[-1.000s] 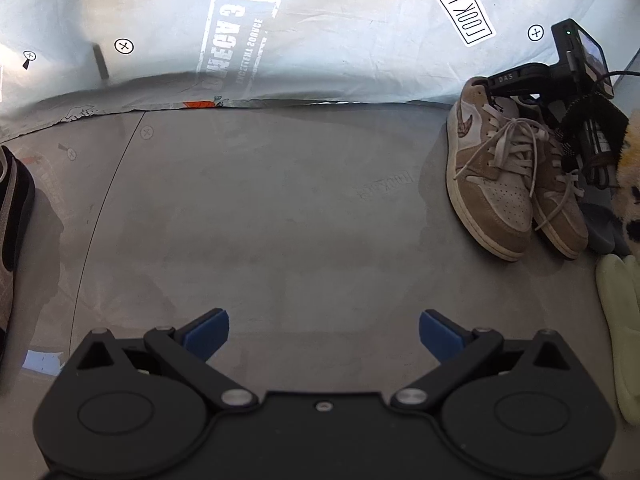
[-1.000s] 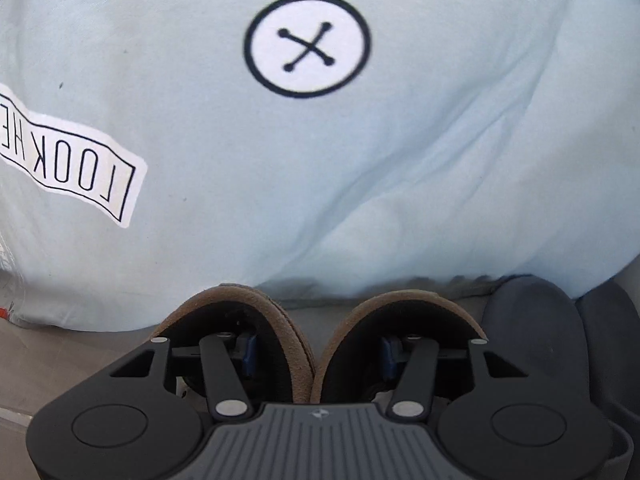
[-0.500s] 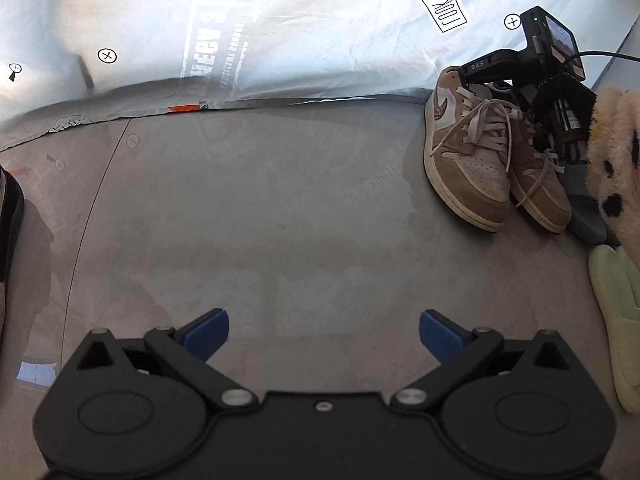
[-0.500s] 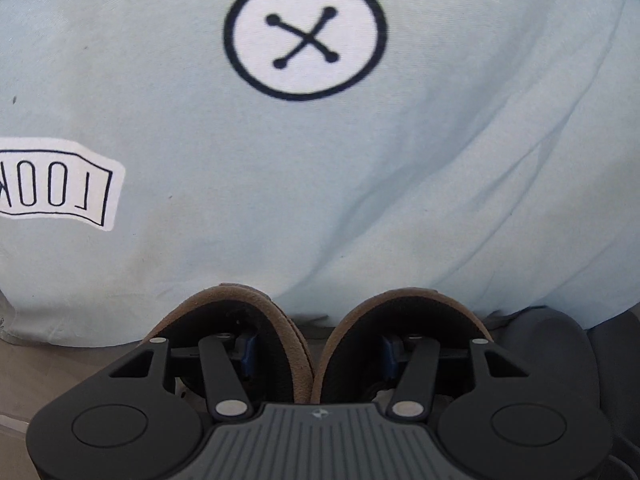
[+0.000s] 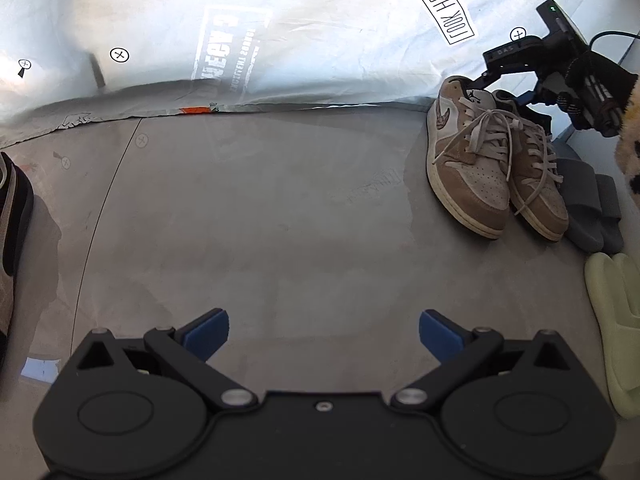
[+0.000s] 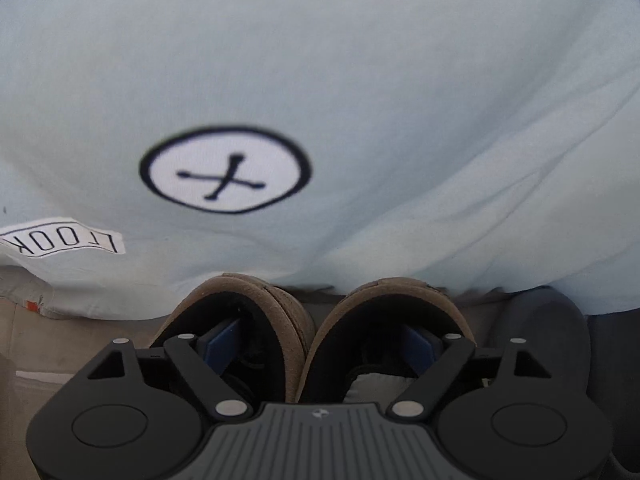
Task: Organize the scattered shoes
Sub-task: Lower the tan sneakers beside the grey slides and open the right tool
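A pair of tan and white sneakers stands side by side on the grey floor at the right, heels toward the pale sheet wall. My right gripper is at their heels. In the right wrist view the two brown heel collars fill the bottom, and one blue finger sits inside each shoe, so the gripper is spread wide, with the inner collars between the fingers. My left gripper is open and empty, low over bare floor left of the sneakers.
Grey slides lie right of the sneakers, also seen in the right wrist view. Pale green slippers and a furry spotted slipper are at the right edge. A dark shoe lies at the left edge. The sheet wall bounds the back.
The right gripper's fingers have spread wider inside the two sneakers and the camera has tipped, so the wall marker sits lower. The left gripper's view has shifted slightly; it stays open.
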{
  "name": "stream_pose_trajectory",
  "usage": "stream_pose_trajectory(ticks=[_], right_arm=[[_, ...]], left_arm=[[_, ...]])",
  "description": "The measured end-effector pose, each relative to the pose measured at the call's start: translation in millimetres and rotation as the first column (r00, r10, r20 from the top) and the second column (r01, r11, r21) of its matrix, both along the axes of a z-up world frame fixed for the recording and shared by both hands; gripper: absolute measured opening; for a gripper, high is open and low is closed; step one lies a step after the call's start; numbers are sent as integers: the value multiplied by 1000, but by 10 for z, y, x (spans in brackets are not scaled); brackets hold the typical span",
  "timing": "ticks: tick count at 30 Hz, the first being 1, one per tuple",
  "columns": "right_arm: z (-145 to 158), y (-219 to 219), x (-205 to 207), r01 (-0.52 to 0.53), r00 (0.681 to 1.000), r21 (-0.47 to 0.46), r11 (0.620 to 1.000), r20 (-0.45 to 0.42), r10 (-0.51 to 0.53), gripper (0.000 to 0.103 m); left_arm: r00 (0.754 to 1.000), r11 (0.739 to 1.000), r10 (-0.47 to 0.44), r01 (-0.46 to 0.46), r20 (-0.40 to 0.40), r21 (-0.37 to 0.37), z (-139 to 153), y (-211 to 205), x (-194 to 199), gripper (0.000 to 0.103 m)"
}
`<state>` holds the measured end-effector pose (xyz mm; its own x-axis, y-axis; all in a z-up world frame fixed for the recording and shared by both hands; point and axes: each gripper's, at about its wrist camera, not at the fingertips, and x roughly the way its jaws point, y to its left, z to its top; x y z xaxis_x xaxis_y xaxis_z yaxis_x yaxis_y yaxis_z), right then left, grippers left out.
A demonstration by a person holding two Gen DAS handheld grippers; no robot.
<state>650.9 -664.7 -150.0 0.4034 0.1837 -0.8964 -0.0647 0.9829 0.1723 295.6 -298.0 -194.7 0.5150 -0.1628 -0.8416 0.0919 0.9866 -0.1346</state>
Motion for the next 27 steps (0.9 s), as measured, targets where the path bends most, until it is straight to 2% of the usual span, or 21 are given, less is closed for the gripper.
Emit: stream_pose_trajectory(ticks=[1, 2, 4, 6, 7, 9, 11, 13, 15, 16, 17, 18, 19, 22, 27], right_arm=[[44, -46, -64, 21, 1000, 0, 1000, 22, -21, 85], [103, -81, -196, 66, 995, -21, 998, 83, -64, 85], [180, -47, -537, 152, 962, -108, 982, 246, -122, 85], [148, 147, -1029, 209, 890, -209, 955, 446, -97, 85], [104, 234, -1206, 224, 860, -224, 948, 504, -84, 85], [-42, 480, -1567, 230, 812, -189, 955, 578, -81, 85], [-200, 749, -1831, 211, 785, -120, 970, 612, -95, 85], [-386, 1015, -1960, 195, 795, -107, 975, 600, -93, 85], [-628, 1281, -1940, 184, 833, -139, 973, 548, -79, 85], [-736, 1459, -1984, 199, 842, -160, 967, 533, -85, 85], [-870, 1589, -2017, 229, 848, -190, 955, 520, -100, 86], [-944, 1621, -2043, 252, 841, -191, 949, 528, -117, 86], [-950, 1628, -2055, 257, 839, -184, 949, 530, -124, 86], [-870, 1574, -1996, 237, 862, -211, 948, 496, -105, 83], [-866, 1608, -2010, 167, 860, -307, 937, 510, 14, 82]], left_arm=[[1000, 1000, 2, -2, 0, -3, -3, -2, -1, 103], [1000, 1000, 3, -3, 0, -6, -7, -4, -1, 103], [1000, 1000, 9, -9, 0, -10, -15, -6, -14, 103], [1000, 1000, 21, -21, -2, -12, -23, 10, -43, 103], [1000, 1000, 26, -26, -8, -16, -27, 34, -55, 103], [999, 999, 43, -43, -21, -19, -39, 93, -80, 103], [998, 998, 58, -58, -22, -13, -30, 142, -103, 103], [997, 998, 69, -69, -17, -7, -10, 185, -123, 103], [997, 997, 78, -78, -5, -4, 27, 220, -141, 103], [997, 997, 83, -83, 4, -4, 57, 244, -153, 103], [996, 996, 85, -85, 10, -4, 74, 261, -164, 103], [996, 996, 89, -89, 14, -2, 88, 280, -174, 103], [996, 996, 91, -91, 14, -1, 94, 298, -181, 103], [994, 994, 106, -106, 6, -3, 88, 344, -194, 103], [994, 994, 105, -104, 16, -11, 121, 357, -204, 103]])
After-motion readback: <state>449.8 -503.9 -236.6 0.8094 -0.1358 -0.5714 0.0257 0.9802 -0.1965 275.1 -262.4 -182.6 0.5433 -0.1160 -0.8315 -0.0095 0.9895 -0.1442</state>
